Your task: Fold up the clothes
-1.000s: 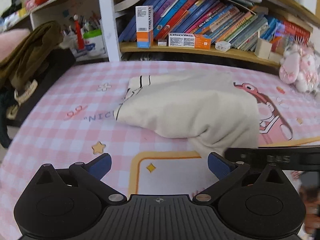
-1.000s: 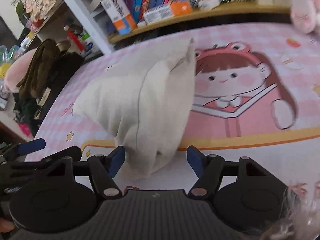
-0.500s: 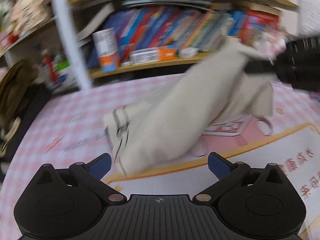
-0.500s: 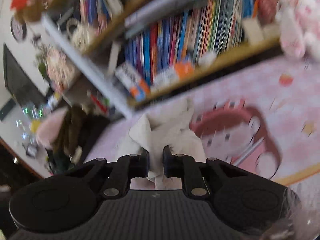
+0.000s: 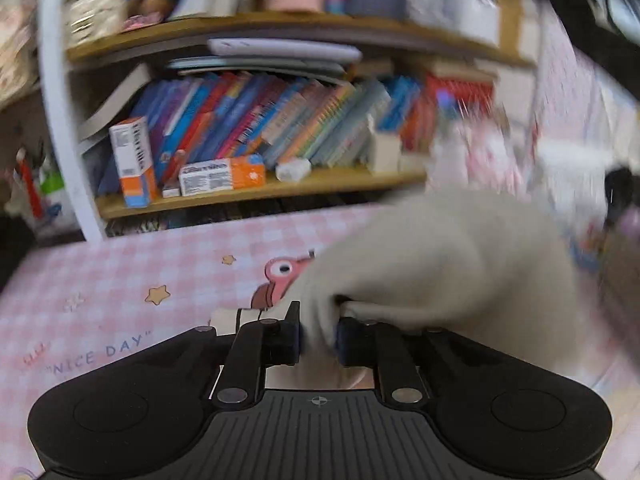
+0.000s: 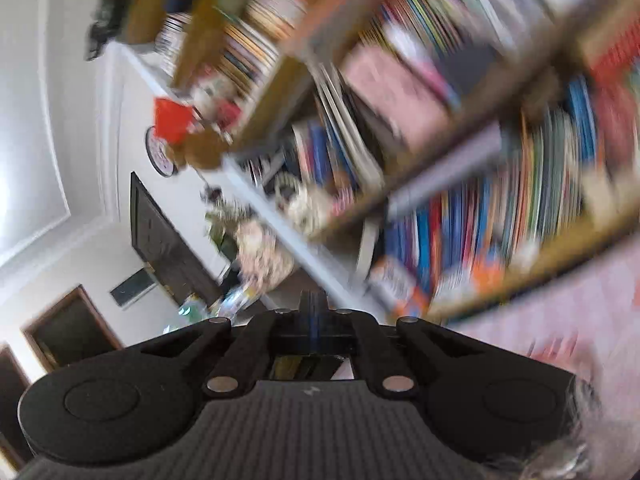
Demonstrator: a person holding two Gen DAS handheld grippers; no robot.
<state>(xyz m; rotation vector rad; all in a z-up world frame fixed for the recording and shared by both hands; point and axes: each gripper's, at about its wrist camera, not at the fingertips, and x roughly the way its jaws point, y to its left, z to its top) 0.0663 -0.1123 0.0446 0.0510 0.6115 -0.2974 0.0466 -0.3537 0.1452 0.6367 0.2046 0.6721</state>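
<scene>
Gripping cream garment [image 5: 440, 264]: left gripper [image 5: 318, 334] | trails up-right | right gripper [image 6: 316, 324] closed, empty

Pink checked table cover [image 5: 120, 280] printed with stars, a pink cartoon figure [image 5: 280, 276] and the words "NICE DAY" [image 5: 100, 354]. Behind it, wooden bookshelf [image 5: 260, 192] on a white upright post [image 5: 60, 120]. On the lower shelf: row of leaning colourful books [image 5: 280, 120], upright white-and-orange box [image 5: 134, 160], flat white-and-orange box [image 5: 222, 174] lying just beside it, small white item [image 5: 293, 169] to its right. Stacked flat books [image 5: 276, 56] above the row. Right wrist view heavily blurred and tilted: same shelving [image 6: 440, 160], red object [image 6: 172, 118], round wall disc [image 6: 160, 156], dark doorways [image 6: 72, 328], white walls [image 6: 48, 120].
</scene>
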